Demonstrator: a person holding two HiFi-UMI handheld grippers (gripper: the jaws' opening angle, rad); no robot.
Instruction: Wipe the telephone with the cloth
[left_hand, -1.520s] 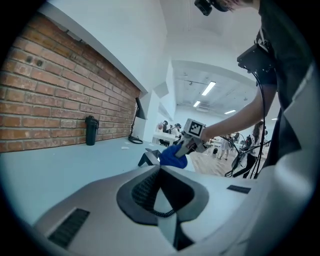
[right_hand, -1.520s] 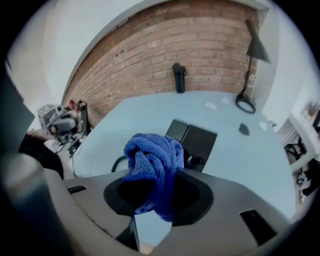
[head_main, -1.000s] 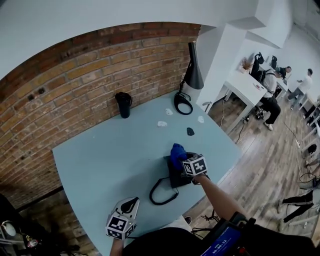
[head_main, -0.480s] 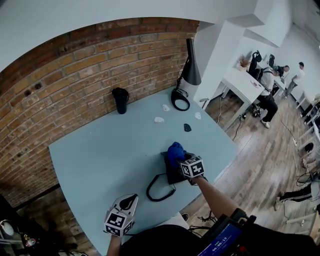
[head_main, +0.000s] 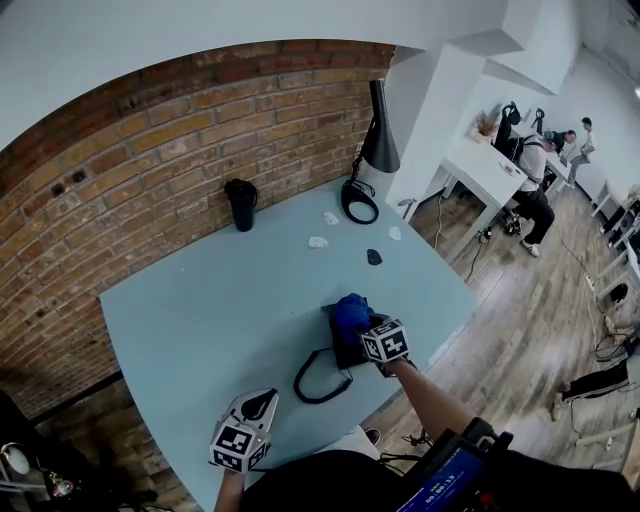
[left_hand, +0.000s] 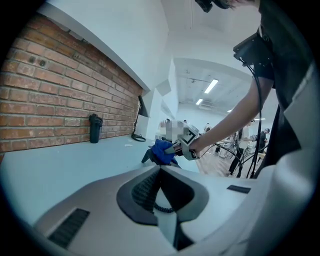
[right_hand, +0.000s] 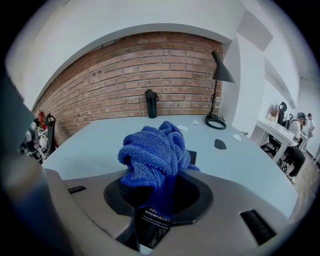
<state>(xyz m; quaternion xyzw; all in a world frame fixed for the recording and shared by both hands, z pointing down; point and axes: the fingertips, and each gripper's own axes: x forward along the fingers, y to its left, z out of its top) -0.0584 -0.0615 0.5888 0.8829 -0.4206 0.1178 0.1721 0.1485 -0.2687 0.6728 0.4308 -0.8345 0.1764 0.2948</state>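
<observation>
Two grippers: your left gripper (head_main: 258, 408) idles near left, jaws together on nothing. Your right gripper (head_main: 363, 326) pinches the blue cloth (head_main: 350, 310) against the black telephone (head_main: 343, 353), near right. The cloth looks soft and light, so keep hold of its bunched folds.

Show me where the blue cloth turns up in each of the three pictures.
Head view: the cloth is at lower centre, over the black telephone.
Left gripper view: the cloth is small, at mid-picture, beyond the jaws.
Right gripper view: the cloth is large and central, clamped between the jaws.
Shared landmark: the black flask by the brick wall.
</observation>
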